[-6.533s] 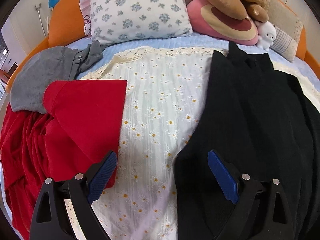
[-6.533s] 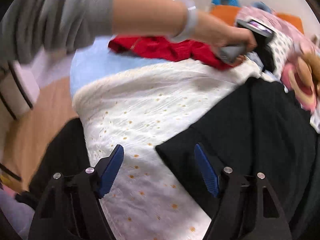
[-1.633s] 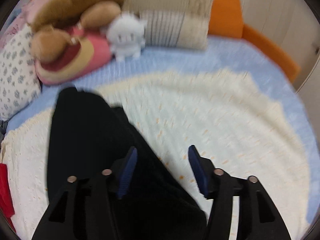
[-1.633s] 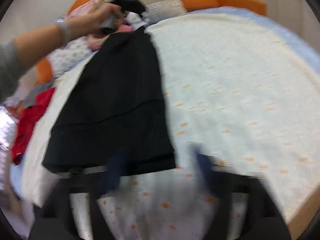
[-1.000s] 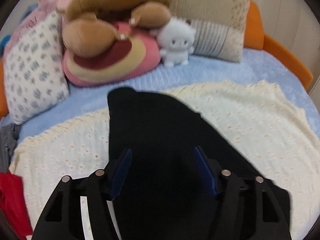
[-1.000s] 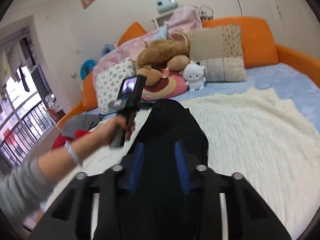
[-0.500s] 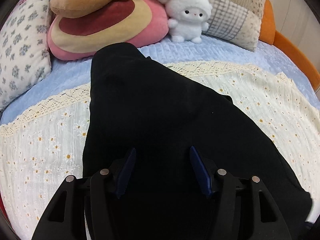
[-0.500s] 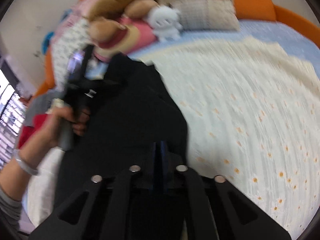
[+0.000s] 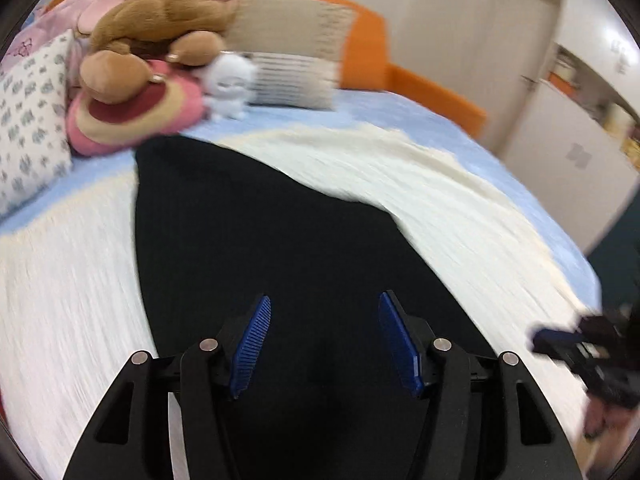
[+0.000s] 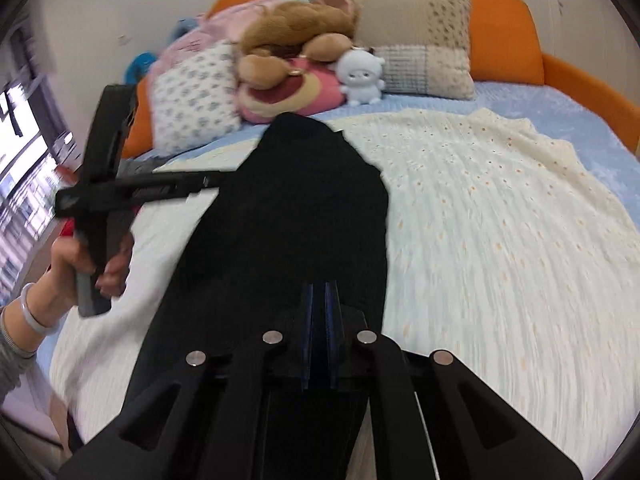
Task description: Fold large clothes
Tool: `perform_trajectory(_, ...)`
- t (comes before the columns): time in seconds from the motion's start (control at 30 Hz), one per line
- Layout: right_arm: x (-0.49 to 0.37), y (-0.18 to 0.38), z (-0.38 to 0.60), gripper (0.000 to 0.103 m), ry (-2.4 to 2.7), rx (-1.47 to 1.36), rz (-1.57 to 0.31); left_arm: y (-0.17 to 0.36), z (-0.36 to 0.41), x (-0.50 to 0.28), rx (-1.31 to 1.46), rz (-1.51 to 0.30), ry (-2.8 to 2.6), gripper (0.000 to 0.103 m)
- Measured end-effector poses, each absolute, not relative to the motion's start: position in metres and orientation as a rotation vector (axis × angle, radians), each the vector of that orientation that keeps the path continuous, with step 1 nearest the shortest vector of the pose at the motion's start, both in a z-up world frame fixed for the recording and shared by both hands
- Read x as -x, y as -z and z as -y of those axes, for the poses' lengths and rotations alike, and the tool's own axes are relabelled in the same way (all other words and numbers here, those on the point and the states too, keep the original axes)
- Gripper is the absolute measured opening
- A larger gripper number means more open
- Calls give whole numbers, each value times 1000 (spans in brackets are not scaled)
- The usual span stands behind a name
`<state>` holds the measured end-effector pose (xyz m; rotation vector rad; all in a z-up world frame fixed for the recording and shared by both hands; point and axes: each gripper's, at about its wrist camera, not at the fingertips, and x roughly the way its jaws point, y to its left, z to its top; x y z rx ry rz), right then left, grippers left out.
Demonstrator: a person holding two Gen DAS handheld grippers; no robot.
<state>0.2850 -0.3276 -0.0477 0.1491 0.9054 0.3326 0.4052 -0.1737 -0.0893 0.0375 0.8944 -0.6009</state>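
A long black garment [image 9: 256, 232] lies lengthwise on the cream daisy blanket [image 9: 460, 200], folded into a narrow strip; it also shows in the right wrist view [image 10: 296, 208]. My left gripper [image 9: 324, 340] is open and empty, held above the garment's near part. My right gripper [image 10: 319, 304] is shut on the black garment at its near end. The left gripper also appears in the right wrist view [image 10: 208, 182], held in a hand at the garment's left edge. The right gripper [image 9: 560, 340] shows blurred at the right edge of the left wrist view.
Pillows and plush toys [image 10: 296, 52] line the orange headboard [image 10: 500, 20] at the far end of the bed. A floral pillow [image 10: 192, 92] sits at the far left. The blue sheet [image 10: 540, 112] rims the blanket. A red garment [image 10: 68, 228] peeks out at the left.
My left gripper has lifted and pulled back, its jaws wider apart. My right gripper stays shut on the garment's near end. The garment now lies as a narrower strip than several seconds ago.
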Motion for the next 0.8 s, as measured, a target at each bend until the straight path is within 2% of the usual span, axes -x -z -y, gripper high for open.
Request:
perform_trajectory(0.13,-228,56,311,8,-387,-103,-954,111,176,-305,5,-969,694,62)
perform_trajectory(0.23,-204,74,305,8,-382,-73,-1005,139,178,-259,-13,-1015,657,62)
perform_trajectory(0.47,-189,120,315,3,-329,-117,-1091,172,177,-233,-40,-970,558,62)
perform_trajectory(0.67,-193,119,296,3,-303,19,-1091,159,173,-224,-3,-967,525,62)
perform_trajectory(0.8,-178,95,308,8,-355,-38,-1076,136,150,-190,90,-954,575,67)
